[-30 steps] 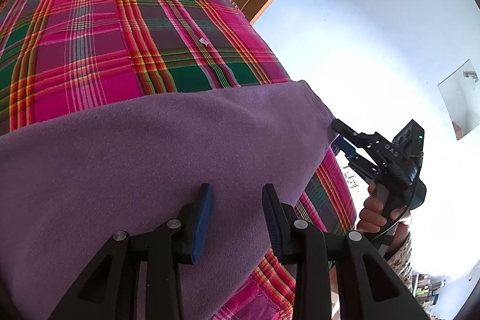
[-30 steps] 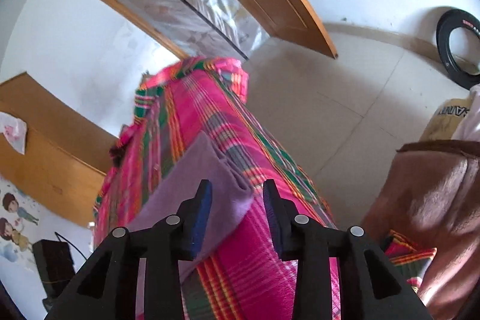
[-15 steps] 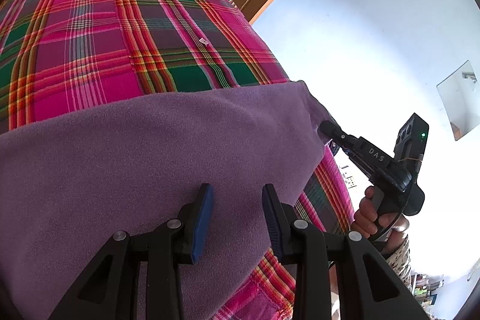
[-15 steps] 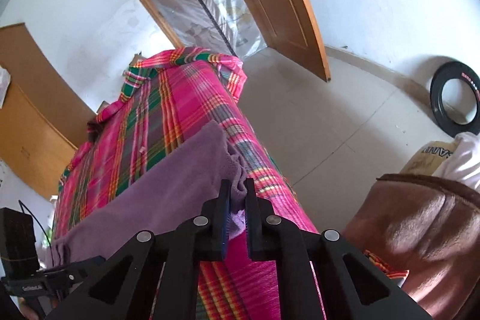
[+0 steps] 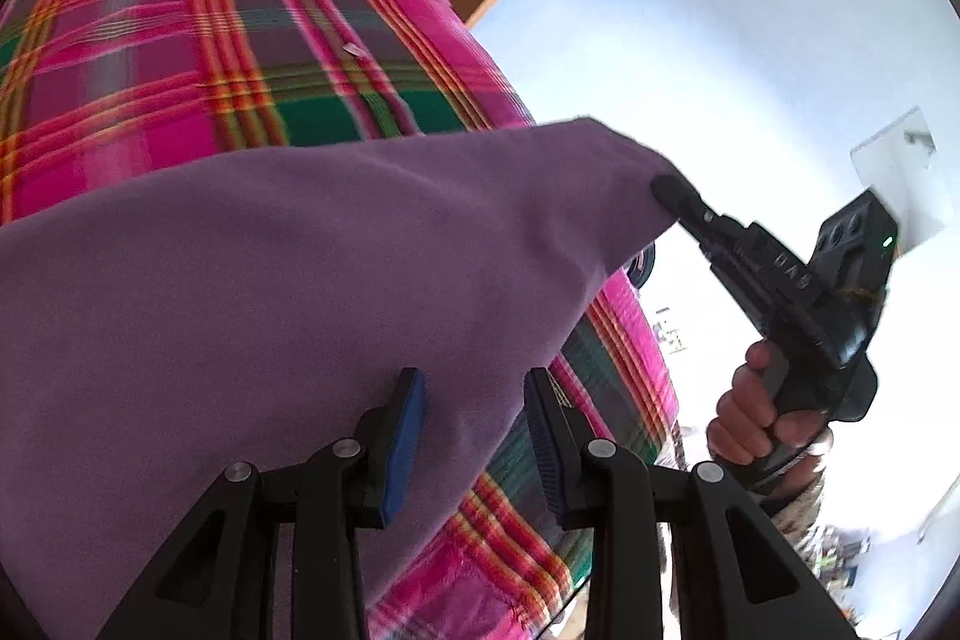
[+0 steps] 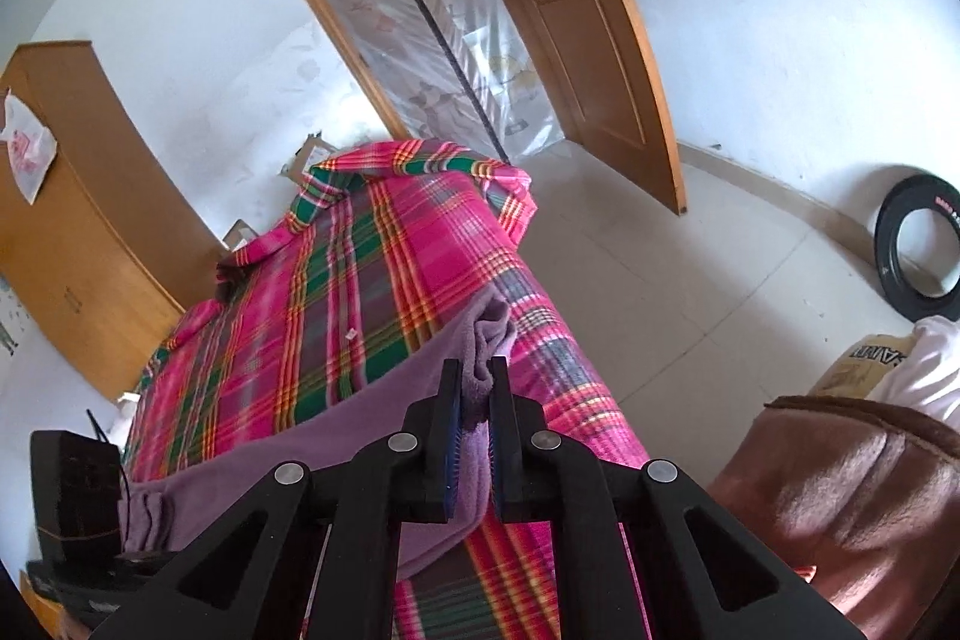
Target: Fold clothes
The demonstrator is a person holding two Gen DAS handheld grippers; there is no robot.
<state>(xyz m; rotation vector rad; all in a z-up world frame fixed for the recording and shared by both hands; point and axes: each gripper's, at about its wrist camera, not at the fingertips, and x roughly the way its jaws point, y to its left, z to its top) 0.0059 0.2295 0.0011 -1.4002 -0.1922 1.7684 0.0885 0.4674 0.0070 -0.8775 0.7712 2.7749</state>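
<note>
Left tool (image 5: 474,436) gaping wide in its own view, blue ribbed pads on either side of the purple garment's (image 5: 270,292) edge but not pressed on it — soft, matte fleece spread over a pink-and-green plaid cloth (image 5: 240,40). Right tool (image 5: 666,190) pinching the garment's far corner, lifted higher than half a second ago, a hand (image 5: 756,418) round its grip.

From the right wrist: right tool (image 6: 474,400) clamped tight on a bunched purple fold (image 6: 486,334), pulled taut into a ridge. One second back, same pads apart. Beyond, wooden door (image 6: 576,28), pale tiled floor (image 6: 690,292), black ring (image 6: 918,244) against the wall.
</note>
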